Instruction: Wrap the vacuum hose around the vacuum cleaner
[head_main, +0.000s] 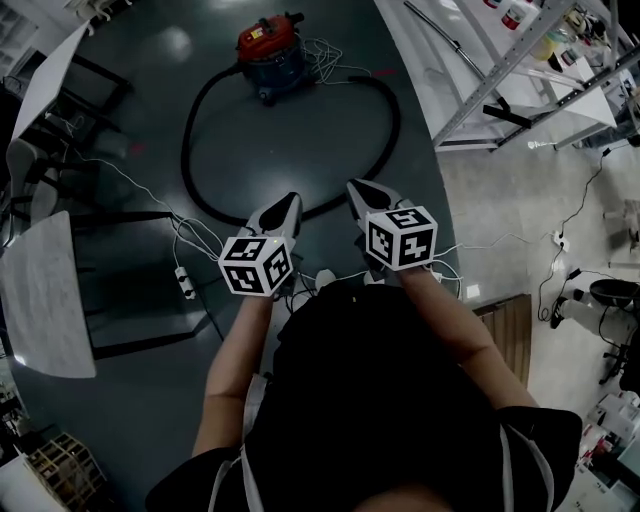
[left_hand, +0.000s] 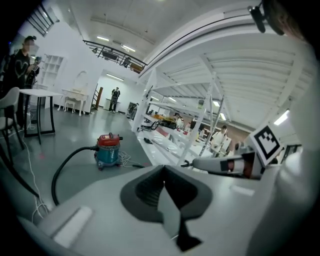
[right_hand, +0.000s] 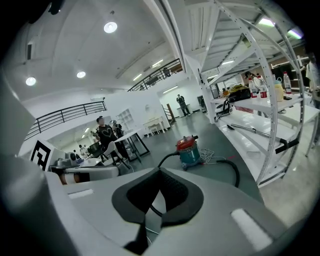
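Note:
The vacuum cleaner (head_main: 270, 50), with a red top and a blue body, stands on the dark floor ahead of me. Its black hose (head_main: 192, 150) lies in a wide loop on the floor, curving round toward the shelving and back. My left gripper (head_main: 293, 200) and right gripper (head_main: 355, 187) are held side by side above the loop's near bend, both shut with nothing between them. In the left gripper view the vacuum cleaner (left_hand: 108, 150) and hose (left_hand: 65, 162) lie beyond the closed left gripper (left_hand: 163, 170). The right gripper view shows the vacuum cleaner (right_hand: 190, 151) and hose (right_hand: 234, 172) past the closed right gripper (right_hand: 160, 172).
White metal shelving (head_main: 500, 70) runs along the right. A white cord (head_main: 325, 55) is piled beside the vacuum. Tables (head_main: 45, 300) and chairs stand at the left, with a power strip (head_main: 185, 283) and thin white cables on the floor near me. A person (right_hand: 106, 135) stands by a far table.

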